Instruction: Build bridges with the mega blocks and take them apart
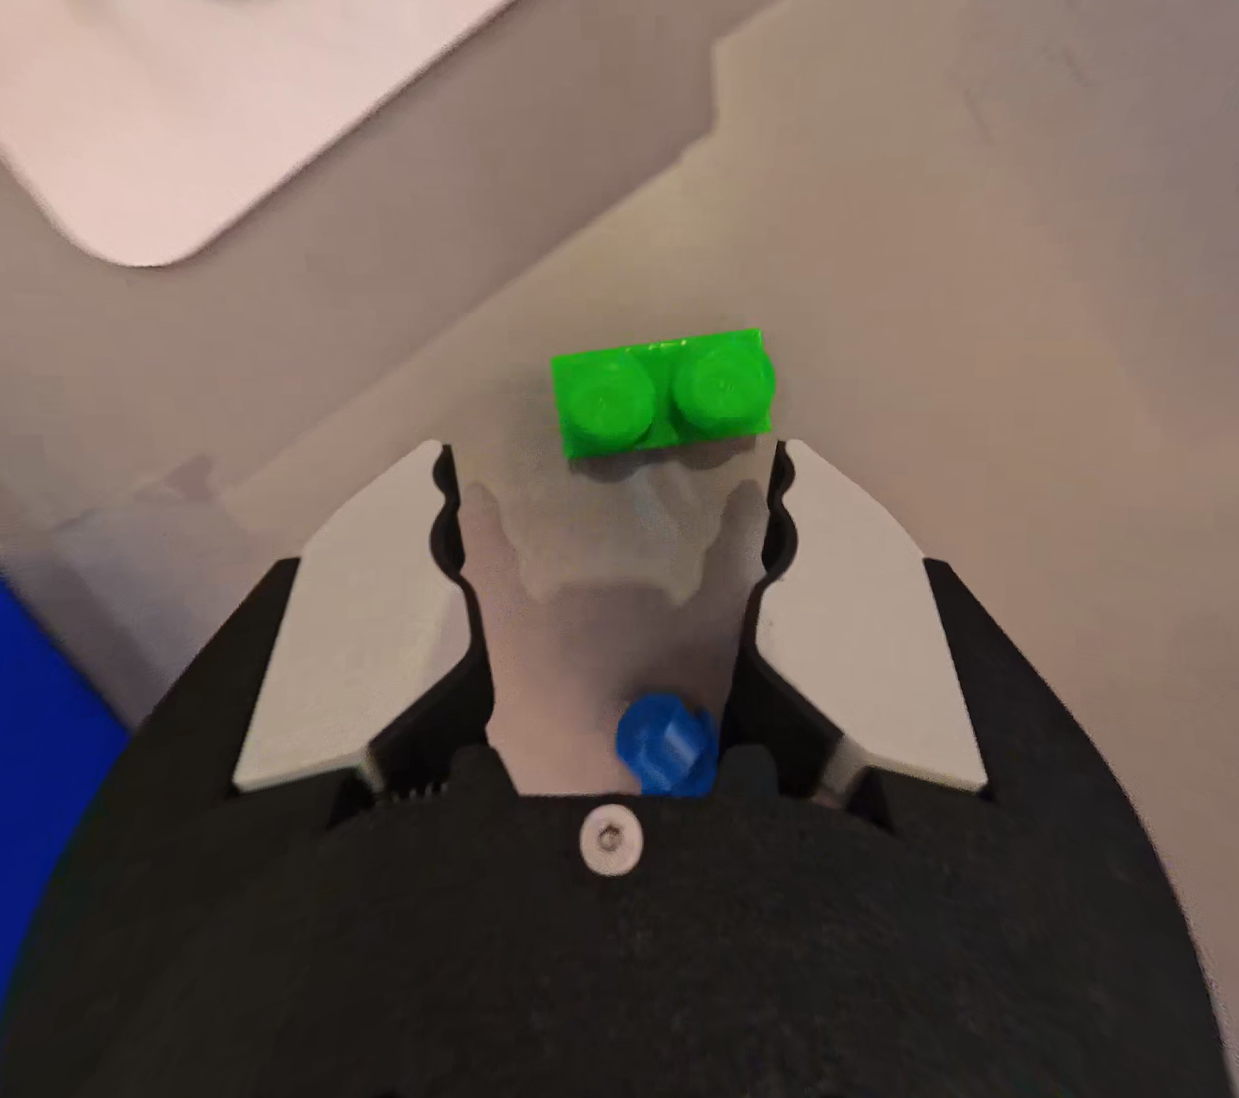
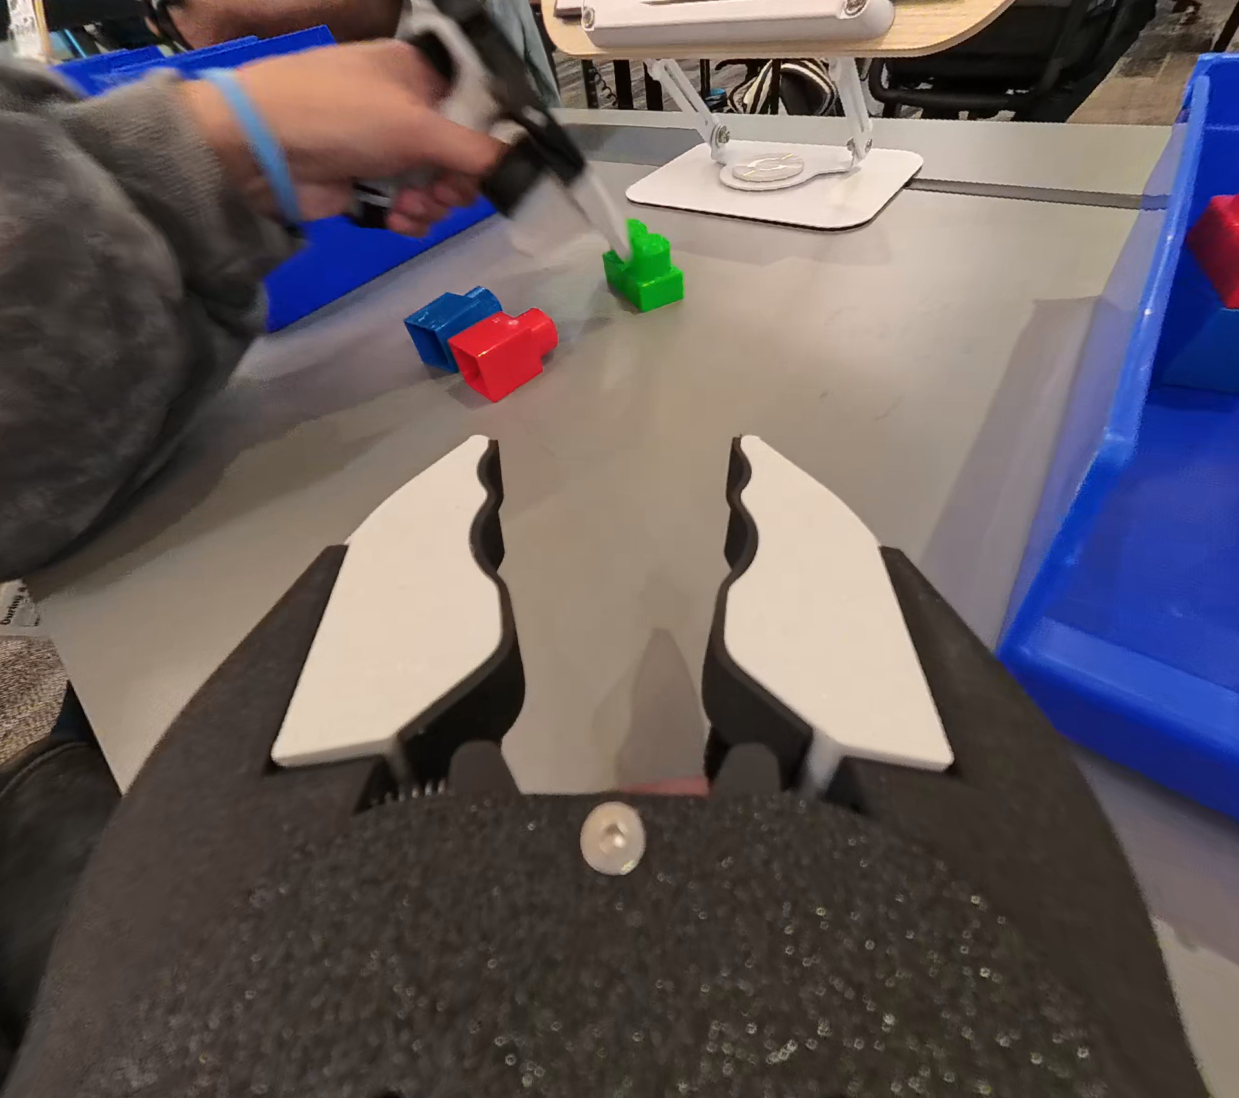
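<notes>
A green two-stud block (image 1: 662,395) stands studs-up on the grey table, just beyond the tips of my open, empty left gripper (image 1: 613,449), which points down at it. It also shows in the right wrist view (image 2: 643,268), with the left gripper (image 2: 603,221) right above it. A blue block (image 2: 449,325) and a red block (image 2: 506,351) lie on their sides, touching, to the left of the green one. A blue stud (image 1: 667,754) shows low between the left fingers. My right gripper (image 2: 613,449) is open and empty, held back above the table.
A white stand base (image 2: 778,187) holding an instruction board stands behind the blocks; it also shows in the left wrist view (image 1: 201,60). A blue bin (image 2: 1140,462) with red and blue blocks is at the right. Another blue bin (image 2: 348,254) lies at the left. A person's sleeve (image 2: 100,294) fills the left. The blue stud (image 1: 667,754) is closer to my left gripper, around 9 cm from its tips; the right tips are 25 cm off.
</notes>
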The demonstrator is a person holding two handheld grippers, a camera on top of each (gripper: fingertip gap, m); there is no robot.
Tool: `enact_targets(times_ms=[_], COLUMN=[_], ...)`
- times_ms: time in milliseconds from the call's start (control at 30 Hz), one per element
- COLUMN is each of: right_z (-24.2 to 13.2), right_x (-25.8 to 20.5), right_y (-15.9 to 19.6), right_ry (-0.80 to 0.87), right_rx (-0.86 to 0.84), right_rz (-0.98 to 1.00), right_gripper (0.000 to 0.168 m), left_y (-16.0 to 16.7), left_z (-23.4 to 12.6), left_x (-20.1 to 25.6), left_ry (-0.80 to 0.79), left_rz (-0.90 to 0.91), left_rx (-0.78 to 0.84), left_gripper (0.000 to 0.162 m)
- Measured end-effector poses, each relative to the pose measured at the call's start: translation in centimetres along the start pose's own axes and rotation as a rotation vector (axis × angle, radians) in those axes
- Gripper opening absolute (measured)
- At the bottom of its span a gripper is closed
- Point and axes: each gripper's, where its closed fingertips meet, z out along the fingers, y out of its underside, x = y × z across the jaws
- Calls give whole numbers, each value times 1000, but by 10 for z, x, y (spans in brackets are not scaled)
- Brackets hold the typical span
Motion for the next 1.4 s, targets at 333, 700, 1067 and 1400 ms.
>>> enact_targets(times_ms=[333, 700, 1067, 1400], right_z=[-3, -5, -2, -3], right_x=[2, 4, -1, -4], right_y=[1, 2, 5, 7], right_ry=[-20, -55, -97, -134], right_rx=[-3, -7, -38, -51], right_rz=[41, 99, 100, 131], right_gripper=[65, 65, 65, 65], left_y=[100, 105, 102, 104], left_z=[-87, -55, -30, -16], left_x=[61, 62, 54, 52], left_ry=[18, -152, -160, -141], left_rz=[-218, -292, -309, -349], left_rx=[391, 200, -68, -143], left_gripper=[104, 103, 112, 101])
